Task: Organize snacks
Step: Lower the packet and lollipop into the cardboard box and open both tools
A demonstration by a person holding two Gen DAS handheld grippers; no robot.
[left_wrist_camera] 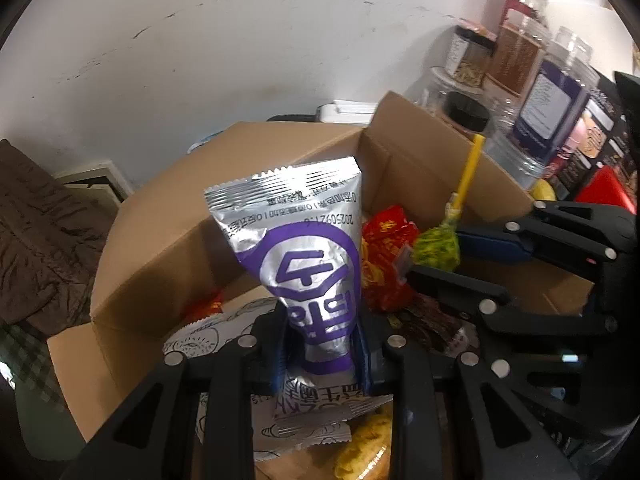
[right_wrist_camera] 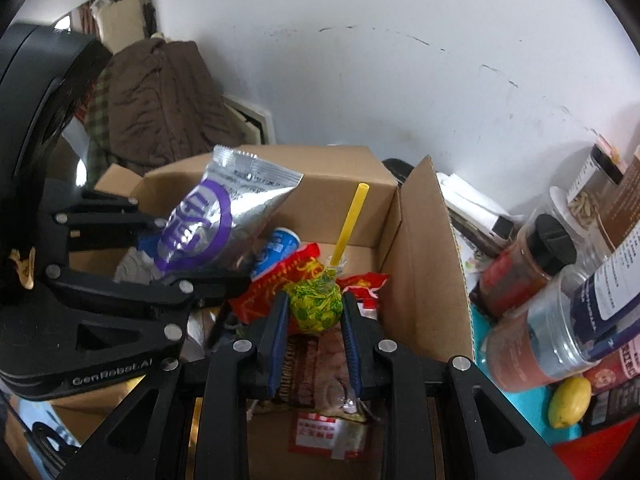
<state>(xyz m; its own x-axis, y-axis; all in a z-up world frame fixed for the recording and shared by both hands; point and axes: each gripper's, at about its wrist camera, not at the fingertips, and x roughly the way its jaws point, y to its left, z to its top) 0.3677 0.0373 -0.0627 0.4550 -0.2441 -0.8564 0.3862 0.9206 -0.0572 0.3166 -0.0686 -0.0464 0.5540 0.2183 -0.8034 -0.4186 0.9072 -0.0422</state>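
My left gripper [left_wrist_camera: 322, 350] is shut on a silver and purple snack pouch [left_wrist_camera: 308, 248] and holds it upright above an open cardboard box [left_wrist_camera: 168, 240]. The pouch [right_wrist_camera: 216, 220] and the left gripper [right_wrist_camera: 176, 252] also show in the right wrist view. My right gripper [right_wrist_camera: 316, 320] is shut on a green and yellow wrapped lollipop [right_wrist_camera: 316, 306] with a yellow stick [right_wrist_camera: 352, 220], over the same box [right_wrist_camera: 424, 264]. In the left wrist view the lollipop [left_wrist_camera: 436, 246] sits between the right gripper's fingers [left_wrist_camera: 452, 280]. Red snack packets [left_wrist_camera: 386, 252] and other packs lie in the box.
Several jars and bottles [right_wrist_camera: 524, 268] stand to the right of the box, with a yellow lemon [right_wrist_camera: 568, 400] on a blue surface. A white wall is behind. A brown coat [right_wrist_camera: 156, 108] hangs at the left. A blue tube [right_wrist_camera: 276, 252] lies in the box.
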